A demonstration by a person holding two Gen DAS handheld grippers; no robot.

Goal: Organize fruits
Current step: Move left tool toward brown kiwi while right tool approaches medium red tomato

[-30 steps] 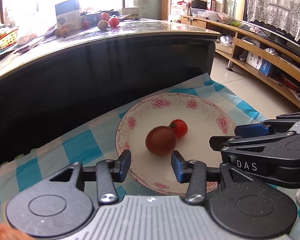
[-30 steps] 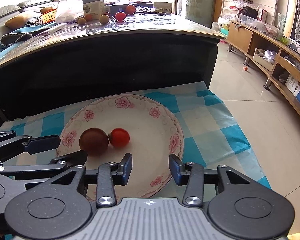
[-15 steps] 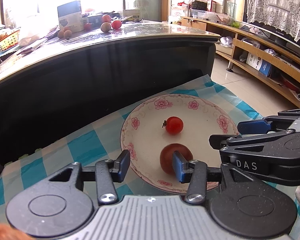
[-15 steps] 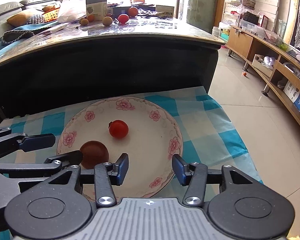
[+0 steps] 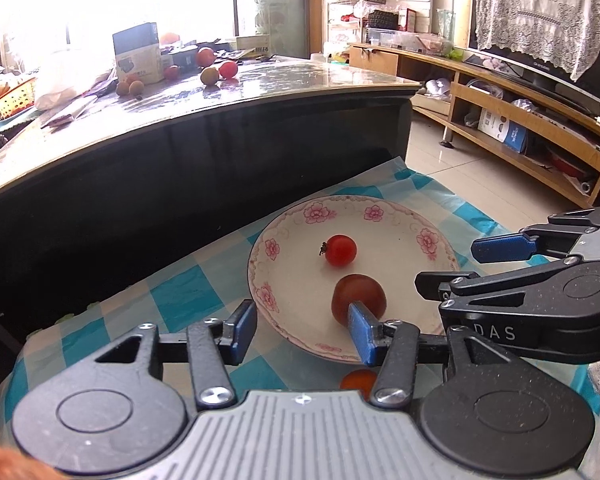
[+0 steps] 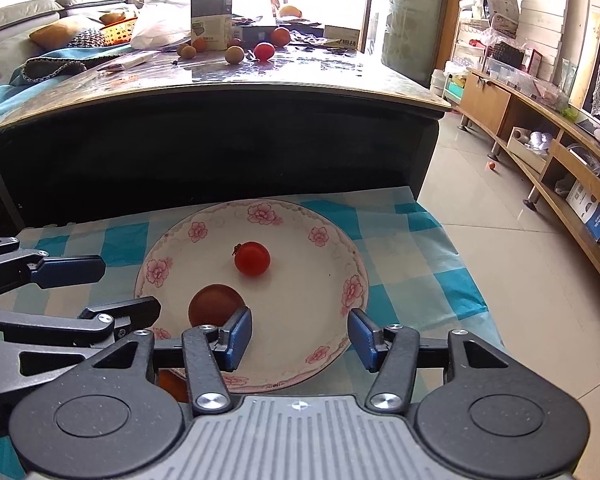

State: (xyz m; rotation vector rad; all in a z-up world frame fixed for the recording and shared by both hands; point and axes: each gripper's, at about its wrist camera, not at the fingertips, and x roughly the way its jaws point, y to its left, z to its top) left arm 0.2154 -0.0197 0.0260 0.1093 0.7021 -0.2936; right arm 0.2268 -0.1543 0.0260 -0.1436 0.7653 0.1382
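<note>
A white plate with pink flowers [image 5: 260, 280] [image 6: 354, 292] lies on a blue-checked cloth. On it are a red cherry tomato [image 5: 341, 250] [image 6: 253, 258] and, nearer to me, a dark brown-red fruit [image 5: 360, 296] [image 6: 214, 304]. My left gripper [image 5: 302, 330] hovers over the plate's near left rim. Its jaws are opening with nothing between them, and the dark fruit lies just past the right pad. My right gripper [image 6: 300, 336] is over the near rim, also opening and empty. A small orange fruit [image 5: 358, 380] [image 6: 171, 386] lies on the cloth below the grippers.
A dark table with a glossy top [image 5: 220, 92] rises right behind the cloth [image 6: 420, 248], carrying several fruits [image 6: 264, 51], a box [image 6: 211, 20] and a bag. A low wooden shelf [image 5: 540, 120] runs along the right wall beyond a tiled floor [image 6: 500, 208].
The dark fruit has rolled away from the red tomato toward the plate's near edge. Both grippers' jaws have widened. The left gripper has drawn back a little, and the orange fruit now shows beneath it.
</note>
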